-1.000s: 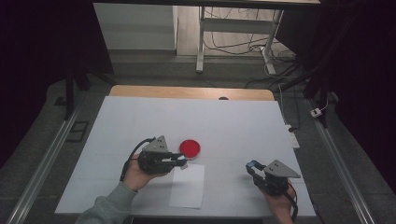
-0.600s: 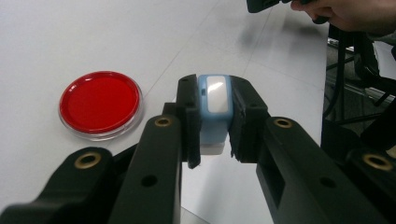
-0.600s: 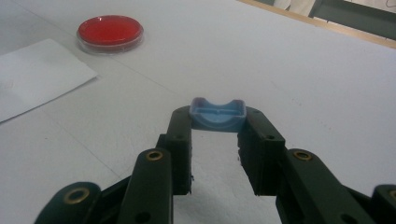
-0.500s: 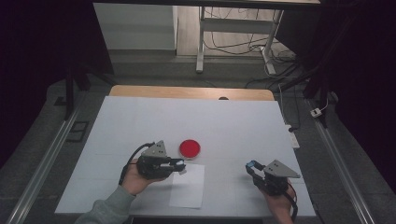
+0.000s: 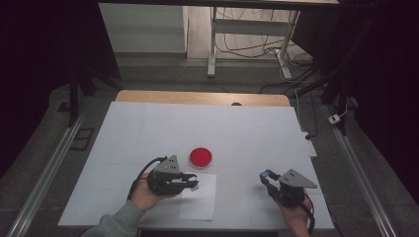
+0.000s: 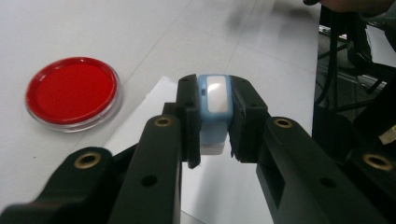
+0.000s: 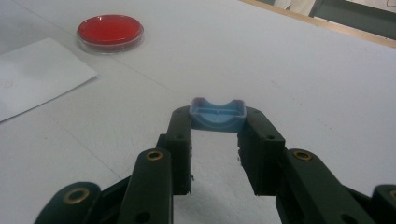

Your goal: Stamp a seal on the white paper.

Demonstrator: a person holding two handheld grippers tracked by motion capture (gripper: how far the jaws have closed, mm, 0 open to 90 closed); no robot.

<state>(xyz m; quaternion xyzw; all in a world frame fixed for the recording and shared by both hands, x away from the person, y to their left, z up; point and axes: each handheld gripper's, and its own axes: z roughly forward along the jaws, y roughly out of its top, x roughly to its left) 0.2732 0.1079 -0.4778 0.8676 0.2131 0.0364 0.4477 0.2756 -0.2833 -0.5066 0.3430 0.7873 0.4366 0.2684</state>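
Since 1 second ago the left tongs (image 5: 193, 183) have slid a little toward the near edge, so their tips now hang over the paper (image 5: 200, 196) rather than beside the red dish (image 5: 201, 157); the right tongs (image 5: 265, 177) have kept their place.

Both tongs are clamped on something. The left pair grips a small stamp (image 6: 214, 109), pale blue with a white face, upright between the jaws. The right pair grips its blue cap (image 7: 217, 114), a shallow tray with a scooped rim, held at the very tips just above the table (image 5: 247, 128).

The step in hand looks like inking or pressing the stamp. To do it well, I would keep the left grip firm and square, so the stamp does not twist, and bring it down flat, not on 1 edge. The cap should stay well apart from the paper.

The dish is round, clear-walled, filled with flat red, and sits just beyond the paper's far edge.
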